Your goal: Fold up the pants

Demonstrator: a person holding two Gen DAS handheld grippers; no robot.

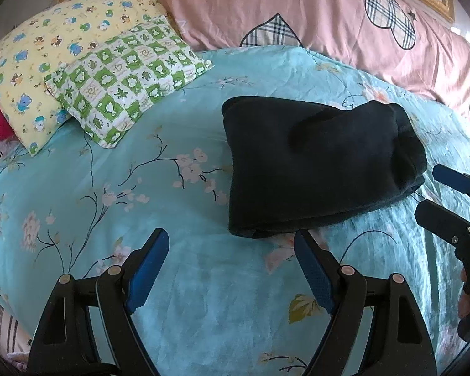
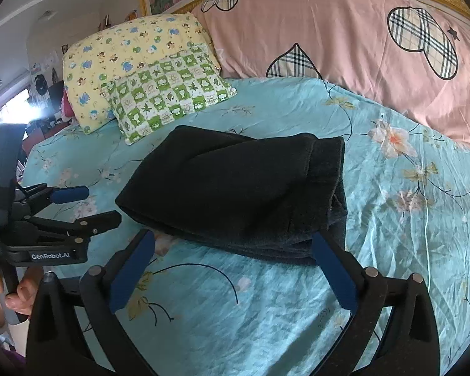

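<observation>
The black pants [image 1: 319,166] lie folded into a thick rectangular bundle on the turquoise flowered bedsheet [image 1: 116,188]; they also show in the right wrist view [image 2: 235,191]. My left gripper [image 1: 232,241] is open and empty, just in front of the bundle's near left corner, not touching it. My right gripper [image 2: 233,241] is open and empty, its tips at the bundle's near edge. The right gripper shows at the right edge of the left wrist view [image 1: 429,188], and the left gripper shows at the left of the right wrist view [image 2: 100,203].
A yellow cartoon pillow [image 1: 47,59] and a green checked pillow [image 1: 128,78] lie at the far left of the bed. A pink quilt with plaid hearts [image 1: 297,9] runs along the back. Bare sheet lies in front of the pants.
</observation>
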